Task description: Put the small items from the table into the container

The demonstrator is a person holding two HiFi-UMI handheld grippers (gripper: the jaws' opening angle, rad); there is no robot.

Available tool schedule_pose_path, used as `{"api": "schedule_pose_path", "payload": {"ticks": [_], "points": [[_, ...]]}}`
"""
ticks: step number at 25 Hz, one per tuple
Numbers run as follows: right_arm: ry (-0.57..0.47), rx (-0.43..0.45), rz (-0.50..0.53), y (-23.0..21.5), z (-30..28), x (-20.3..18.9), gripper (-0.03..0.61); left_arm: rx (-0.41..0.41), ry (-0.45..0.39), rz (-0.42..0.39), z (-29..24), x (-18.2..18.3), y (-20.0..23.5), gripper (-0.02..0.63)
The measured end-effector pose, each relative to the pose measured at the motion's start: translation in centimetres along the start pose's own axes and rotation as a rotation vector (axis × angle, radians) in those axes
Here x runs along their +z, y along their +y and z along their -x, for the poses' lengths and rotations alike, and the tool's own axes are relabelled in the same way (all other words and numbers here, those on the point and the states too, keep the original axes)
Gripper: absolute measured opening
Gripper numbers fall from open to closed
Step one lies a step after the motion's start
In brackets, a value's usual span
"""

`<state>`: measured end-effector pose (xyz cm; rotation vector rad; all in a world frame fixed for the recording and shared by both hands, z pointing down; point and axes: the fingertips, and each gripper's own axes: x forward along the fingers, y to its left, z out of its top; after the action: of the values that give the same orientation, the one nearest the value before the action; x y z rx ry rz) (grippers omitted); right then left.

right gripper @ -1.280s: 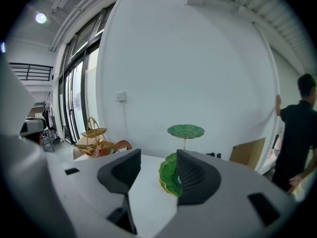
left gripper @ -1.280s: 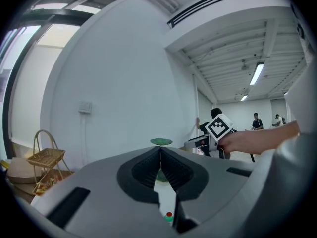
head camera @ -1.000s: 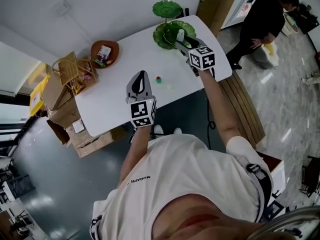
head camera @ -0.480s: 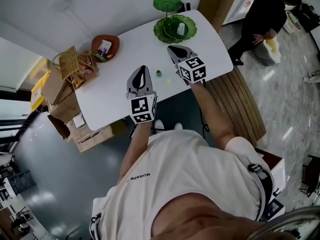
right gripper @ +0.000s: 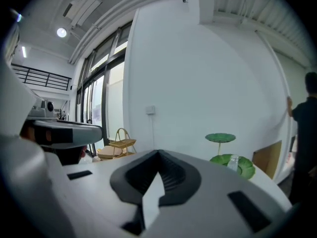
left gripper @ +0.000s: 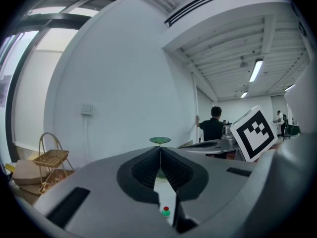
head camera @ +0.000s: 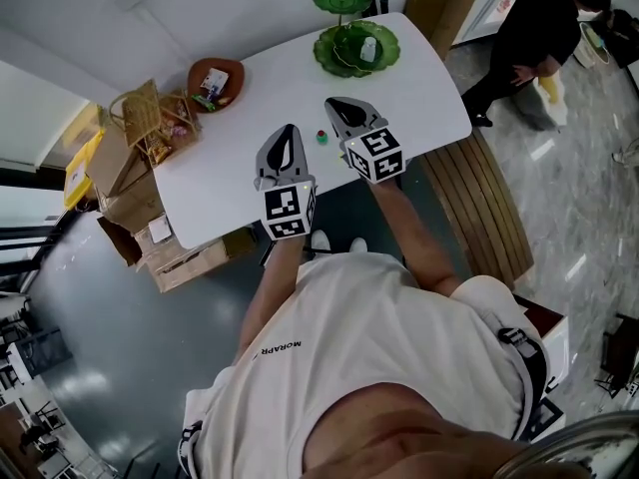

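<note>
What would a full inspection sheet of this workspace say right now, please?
Surface: white table.
Job's things: red-and-green piece on the table between the two grippers; green tiered dish holds a pale item.
Clutter: brown bowl of oddments; wicker rack.
Grippers: left tongs and right tongs both shut, empty, over the table.
Cables: nothing seen.
Surroundings: cardboard boxes, wooden bench, person in black.

We see a white surface (head camera: 250, 98) carrying a green tiered dish (head camera: 334, 54), a brown bowl (head camera: 197, 73) and a small red-and-green item (head camera: 321, 137).
</note>
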<state>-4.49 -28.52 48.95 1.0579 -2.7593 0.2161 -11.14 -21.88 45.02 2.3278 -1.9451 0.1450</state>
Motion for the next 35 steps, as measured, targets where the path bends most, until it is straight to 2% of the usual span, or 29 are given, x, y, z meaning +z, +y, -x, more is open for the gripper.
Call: {"api": "schedule_pose_path", "payload": {"ticks": [14,25,33,35], "points": [[0.022,0.004,-0.021,1.7,0.2,-2.4,0.013,0.002,0.013,0.026,0.2,-1.0,0.4,0.006],[0.151,0.020,0.017,1.1,-1.9,-7.7,0.014,0.014,0.029,0.034,-0.2,-2.0,1.3,0.006],[0.329,0.074,0.068,0.4,-4.0,-14.6,0.015,0.024,0.050,0.038,-0.6,-2.9,1.8,0.006],[0.375,0.092,0.090,0.4,-4.5,-16.3,0.062,0.026,0.054,0.042,-0.6,-3.1,2.0,0.006]]}}
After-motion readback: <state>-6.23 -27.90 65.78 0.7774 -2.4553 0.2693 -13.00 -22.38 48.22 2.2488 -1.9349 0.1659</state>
